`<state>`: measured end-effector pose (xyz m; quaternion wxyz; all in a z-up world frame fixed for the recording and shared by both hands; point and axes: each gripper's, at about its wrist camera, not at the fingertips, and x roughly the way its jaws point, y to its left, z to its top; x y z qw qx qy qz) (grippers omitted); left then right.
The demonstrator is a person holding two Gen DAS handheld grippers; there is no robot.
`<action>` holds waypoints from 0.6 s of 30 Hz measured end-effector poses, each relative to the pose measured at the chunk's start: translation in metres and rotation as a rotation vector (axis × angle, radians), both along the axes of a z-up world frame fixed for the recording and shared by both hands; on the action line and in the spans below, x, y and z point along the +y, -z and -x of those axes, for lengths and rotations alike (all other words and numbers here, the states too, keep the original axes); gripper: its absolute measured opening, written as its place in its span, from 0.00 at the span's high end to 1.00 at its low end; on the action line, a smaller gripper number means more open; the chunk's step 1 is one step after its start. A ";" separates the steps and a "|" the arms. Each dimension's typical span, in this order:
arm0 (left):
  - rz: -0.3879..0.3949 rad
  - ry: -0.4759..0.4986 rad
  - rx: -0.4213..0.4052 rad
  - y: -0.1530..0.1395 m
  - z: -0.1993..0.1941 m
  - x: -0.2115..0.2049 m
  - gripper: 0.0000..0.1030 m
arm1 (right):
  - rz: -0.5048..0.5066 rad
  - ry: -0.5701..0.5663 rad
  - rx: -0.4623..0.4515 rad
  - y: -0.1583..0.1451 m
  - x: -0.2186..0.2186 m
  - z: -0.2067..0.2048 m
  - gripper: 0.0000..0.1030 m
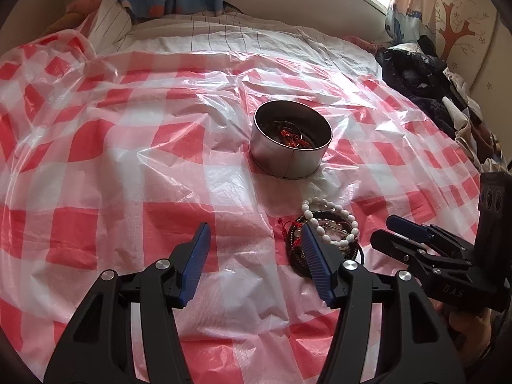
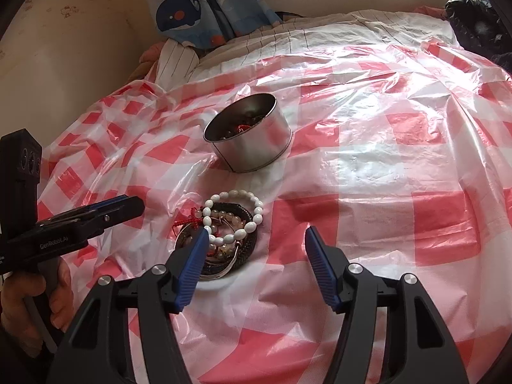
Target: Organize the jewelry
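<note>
Both grippers hang over a bed spread with a red-and-white checked plastic sheet (image 1: 179, 166), jaws apart and empty. The left gripper (image 1: 254, 257) has its blue pads spread with nothing between them; one pad overlaps the near edge of the jewelry pile in its own view, though whether it touches cannot be told. The right gripper (image 2: 252, 264) is likewise spread, one pad just beside the pile and the other over bare sheet. The pile (image 2: 220, 233) lies near the middle of the sheet — a white bead bracelet (image 2: 238, 214) on top of dark beaded strands, a metal bangle and a red cord knot (image 2: 192, 217) — and just beyond it stands a round metal tin (image 2: 252, 140) that already holds some red and dark pieces. The step in hand looks like taking one piece from the pile for the tin. To do it well, one gripper should probably centre over the white bracelet's outer arc, since it sits uppermost and free, and close on a single strand rather than the tangle beneath. The thin sheet wrinkles easily, so the pads should stay just above it — or the plastic may come up too. The other gripper could hold the remaining strands down.
</note>
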<state>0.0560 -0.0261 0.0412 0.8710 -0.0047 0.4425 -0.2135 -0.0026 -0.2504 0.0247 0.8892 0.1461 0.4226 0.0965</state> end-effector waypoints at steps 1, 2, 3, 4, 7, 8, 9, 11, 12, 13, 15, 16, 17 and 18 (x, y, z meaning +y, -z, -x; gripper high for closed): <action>-0.020 0.008 -0.013 -0.001 0.002 -0.003 0.44 | -0.003 -0.001 -0.001 0.000 0.001 0.000 0.39; -0.041 0.017 -0.027 -0.001 0.004 -0.007 0.43 | -0.005 -0.004 -0.002 0.000 0.002 0.000 0.37; -0.062 0.027 -0.038 -0.002 0.005 -0.011 0.43 | -0.006 -0.008 -0.005 0.000 0.003 0.000 0.37; -0.080 0.035 -0.046 -0.001 0.006 -0.014 0.43 | -0.007 -0.011 -0.006 0.000 0.004 0.000 0.37; -0.121 0.052 -0.064 0.000 0.010 -0.022 0.42 | -0.007 -0.018 -0.007 0.000 0.007 0.000 0.37; -0.130 0.055 -0.070 0.000 0.011 -0.023 0.42 | -0.008 -0.019 -0.006 0.000 0.007 0.000 0.37; -0.139 0.057 -0.077 -0.001 0.012 -0.024 0.41 | -0.009 -0.018 -0.004 0.000 0.007 0.000 0.36; -0.151 0.058 -0.088 -0.001 0.012 -0.025 0.37 | -0.009 -0.018 0.000 0.001 0.007 -0.001 0.34; -0.156 0.056 -0.093 -0.001 0.013 -0.025 0.36 | -0.009 -0.017 0.001 0.002 0.008 -0.001 0.34; -0.160 0.055 -0.098 -0.002 0.013 -0.025 0.35 | -0.008 -0.018 0.001 0.002 0.008 -0.001 0.33; -0.160 0.057 -0.099 -0.002 0.013 -0.025 0.35 | -0.008 -0.021 0.001 0.003 0.008 -0.001 0.33; -0.161 0.057 -0.100 -0.002 0.013 -0.025 0.35 | -0.007 -0.022 0.002 0.003 0.009 -0.001 0.33; -0.161 0.056 -0.102 -0.002 0.013 -0.025 0.35 | -0.005 -0.023 0.003 0.003 0.010 -0.001 0.33; -0.164 0.057 -0.103 -0.002 0.013 -0.025 0.35 | -0.006 -0.023 0.003 0.004 0.010 -0.001 0.33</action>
